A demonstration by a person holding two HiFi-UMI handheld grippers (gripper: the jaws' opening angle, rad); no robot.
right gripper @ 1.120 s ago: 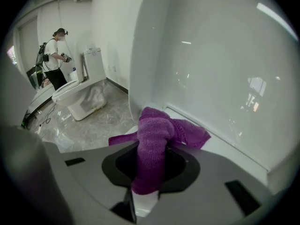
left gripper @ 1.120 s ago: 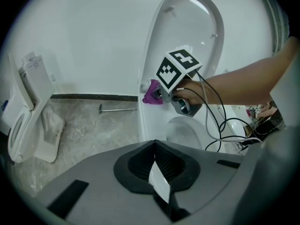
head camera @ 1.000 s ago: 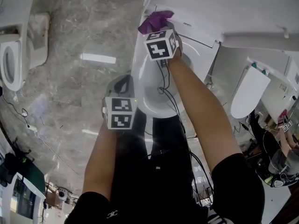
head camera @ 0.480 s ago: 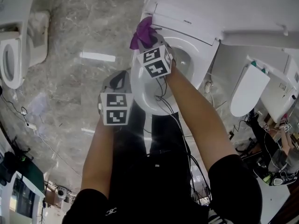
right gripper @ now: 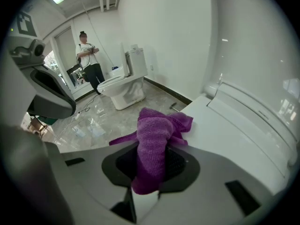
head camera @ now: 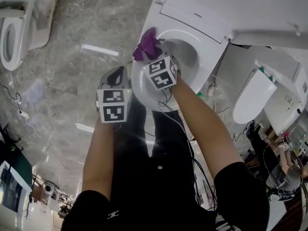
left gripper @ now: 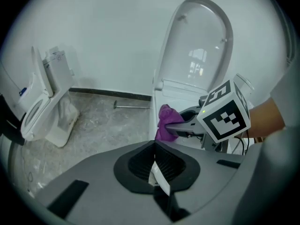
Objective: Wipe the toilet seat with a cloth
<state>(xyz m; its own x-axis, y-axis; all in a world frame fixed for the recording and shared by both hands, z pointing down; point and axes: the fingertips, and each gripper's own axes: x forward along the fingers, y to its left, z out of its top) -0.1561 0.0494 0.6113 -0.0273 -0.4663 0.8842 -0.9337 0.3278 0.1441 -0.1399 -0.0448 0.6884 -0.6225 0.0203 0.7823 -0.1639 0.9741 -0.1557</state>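
Observation:
A white toilet stands with its lid raised and its seat down. My right gripper is shut on a crumpled purple cloth, which rests on the seat's left rim. In the right gripper view the cloth bulges out from between the jaws onto the seat. My left gripper hangs shut with nothing in it, beside the bowl's left side. The left gripper view shows its closed jaws, with the cloth and the right gripper beyond them.
A second toilet stands on the marble floor at the far left. A third one is close on the right. Cables trail from my grippers and across the floor. A person stands far off by a doorway.
My right gripper has dragged the cloth from the back of the seat, near the hinge, forward along the left rim. The left gripper has shifted slightly and stays shut.

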